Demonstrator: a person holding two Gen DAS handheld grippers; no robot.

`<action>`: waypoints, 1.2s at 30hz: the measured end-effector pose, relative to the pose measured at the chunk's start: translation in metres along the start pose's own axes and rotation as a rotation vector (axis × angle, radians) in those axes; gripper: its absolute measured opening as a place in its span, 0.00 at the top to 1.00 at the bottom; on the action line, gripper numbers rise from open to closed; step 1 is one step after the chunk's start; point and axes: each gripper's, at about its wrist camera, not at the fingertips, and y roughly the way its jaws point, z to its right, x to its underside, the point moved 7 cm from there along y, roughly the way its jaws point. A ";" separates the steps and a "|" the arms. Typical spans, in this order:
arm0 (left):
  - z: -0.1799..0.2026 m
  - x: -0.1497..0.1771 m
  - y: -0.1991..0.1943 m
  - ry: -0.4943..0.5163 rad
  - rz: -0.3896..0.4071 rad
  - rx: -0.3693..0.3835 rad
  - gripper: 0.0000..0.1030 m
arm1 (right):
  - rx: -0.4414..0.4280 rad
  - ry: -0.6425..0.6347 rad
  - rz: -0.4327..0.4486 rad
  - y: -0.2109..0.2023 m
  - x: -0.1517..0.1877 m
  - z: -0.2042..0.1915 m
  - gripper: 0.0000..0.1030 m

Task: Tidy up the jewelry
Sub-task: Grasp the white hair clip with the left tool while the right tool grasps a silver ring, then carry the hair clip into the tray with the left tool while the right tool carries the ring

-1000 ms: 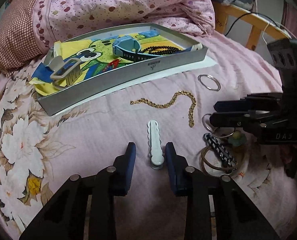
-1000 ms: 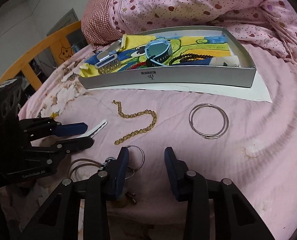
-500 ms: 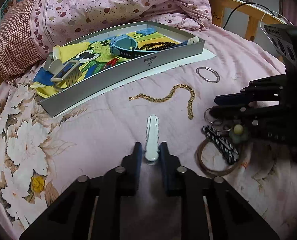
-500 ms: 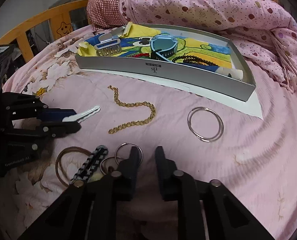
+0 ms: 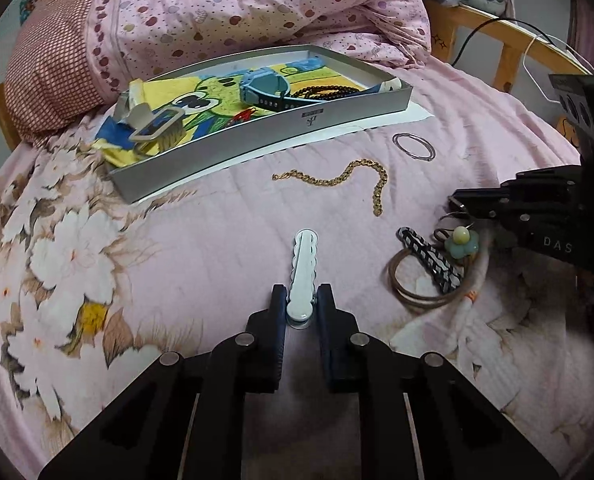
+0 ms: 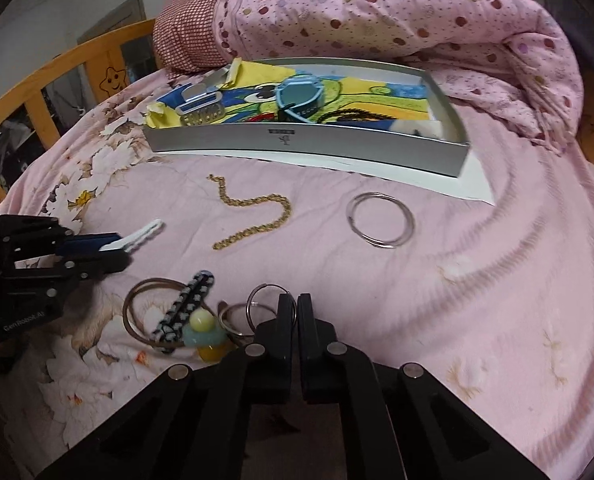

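Both grippers have closed: left gripper (image 5: 302, 303) now pinches the white hair clip (image 5: 305, 276); right gripper (image 6: 296, 307) clamps a thin ring (image 6: 263, 309) at its 10 o'clock.

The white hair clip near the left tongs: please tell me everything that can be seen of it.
The white hair clip is long and narrow, with scalloped edges and a rounded tip; it looks like glossy plastic. It lies flat on the pink bedsheet, tip pointing toward the silver tray. The left tongs are shut on its near end, one finger on each side. Nothing else touches it.
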 end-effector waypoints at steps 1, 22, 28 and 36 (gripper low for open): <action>0.000 0.000 -0.001 -0.003 0.000 0.000 0.88 | 0.004 0.006 0.006 -0.002 0.000 0.002 0.97; -0.048 -0.069 -0.026 -0.128 0.138 -0.091 0.88 | 0.003 -0.009 0.220 -0.040 -0.094 -0.009 0.97; -0.066 -0.105 -0.013 -0.106 0.161 -0.108 0.88 | -0.024 -0.024 0.260 -0.029 -0.142 -0.012 0.97; -0.089 -0.134 0.017 -0.171 0.151 -0.086 0.88 | -0.032 0.029 0.225 0.012 -0.182 0.003 0.97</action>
